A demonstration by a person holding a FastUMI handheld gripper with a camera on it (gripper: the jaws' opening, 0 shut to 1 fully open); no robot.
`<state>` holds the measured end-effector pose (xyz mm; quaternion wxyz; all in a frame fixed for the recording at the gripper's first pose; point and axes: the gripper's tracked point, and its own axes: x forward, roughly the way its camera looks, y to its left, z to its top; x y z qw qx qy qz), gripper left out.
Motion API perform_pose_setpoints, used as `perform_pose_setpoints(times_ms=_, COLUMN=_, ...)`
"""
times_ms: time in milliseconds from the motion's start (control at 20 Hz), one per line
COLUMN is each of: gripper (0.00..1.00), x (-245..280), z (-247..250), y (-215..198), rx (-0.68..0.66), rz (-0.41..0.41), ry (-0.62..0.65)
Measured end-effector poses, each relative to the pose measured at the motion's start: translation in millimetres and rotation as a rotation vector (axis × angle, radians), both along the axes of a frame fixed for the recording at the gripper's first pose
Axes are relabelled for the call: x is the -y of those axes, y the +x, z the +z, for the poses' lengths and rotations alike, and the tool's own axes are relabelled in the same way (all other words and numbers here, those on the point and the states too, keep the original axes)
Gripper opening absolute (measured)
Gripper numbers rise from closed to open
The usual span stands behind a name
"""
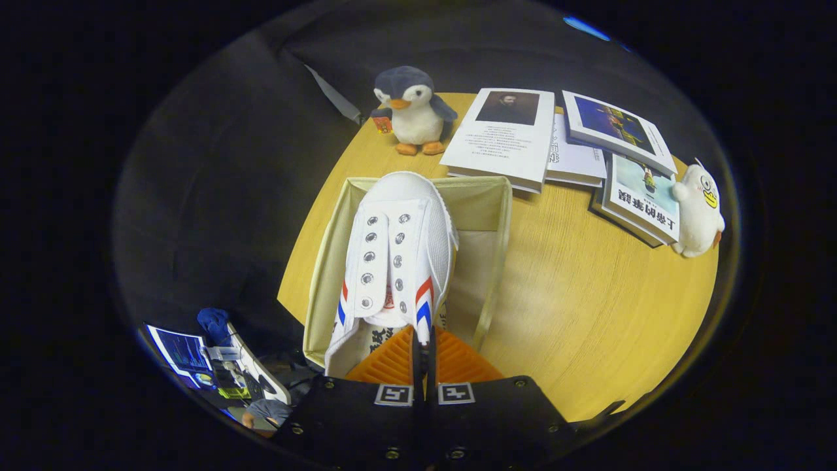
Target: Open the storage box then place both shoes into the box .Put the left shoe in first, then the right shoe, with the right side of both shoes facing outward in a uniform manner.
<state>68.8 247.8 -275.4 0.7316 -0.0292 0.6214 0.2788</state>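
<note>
Your gripper (424,340) is clamped on the shoe (395,255): the two fingers stand almost together, pinching the right side wall of the shoe near its opening, by the red and blue stripes. You hold the shoe toe away from you, hanging over the open box (487,261). Whether its sole touches the box floor cannot be told.

The shoe sits toward the left half of the box. Its left side runs close along the left wall, and the toe reaches up to the far wall or overlaps it. To the right of the shoe there is bare box floor, a free strip running the whole length to the right wall. The right wall stands upright; its near end looks clear or glossy.

The box lies near the left edge of the table (588,307), and the table drops away just beyond the box's left wall. To the right of the box you have a wide stretch of bare wood. Beyond the far wall stands a penguin toy (413,111), apart from the box. The books (569,150) lie to the far right, the nearest corner of them close to the box's far right corner. A white plush (700,209) rests against the outermost book.

There is dark print on the shoe's insole and a small red mark on the tongue, both too small to read. The book covers carry writing, also unreadable at this size.
</note>
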Motion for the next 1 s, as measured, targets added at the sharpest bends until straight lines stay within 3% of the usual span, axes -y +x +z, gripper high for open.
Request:
perform_pose_setpoints(times_ms=400, gripper=0.01, x=11.2, z=-16.7, y=-14.2, rx=0.037, rz=0.039, ry=-0.030)
perform_pose_setpoints(times_ms=450, gripper=0.10, x=8.6, z=-16.9, y=-14.8, rx=0.044, rz=0.030, ry=-0.015)
perform_pose_setpoints(times_ms=600, gripper=0.99, x=14.6, z=10.3, y=2.9, rx=0.142, rz=0.002, ry=0.036)
perform_pose_setpoints(times_ms=800, gripper=0.99, x=45.1, z=41.7, y=24.7, rx=0.249, rz=-0.065, ry=0.108)
perform_pose_setpoints(times_ms=1000, gripper=0.99, x=105.6, z=71.6, y=47.5, rx=0.398, rz=-0.227, ry=0.189)
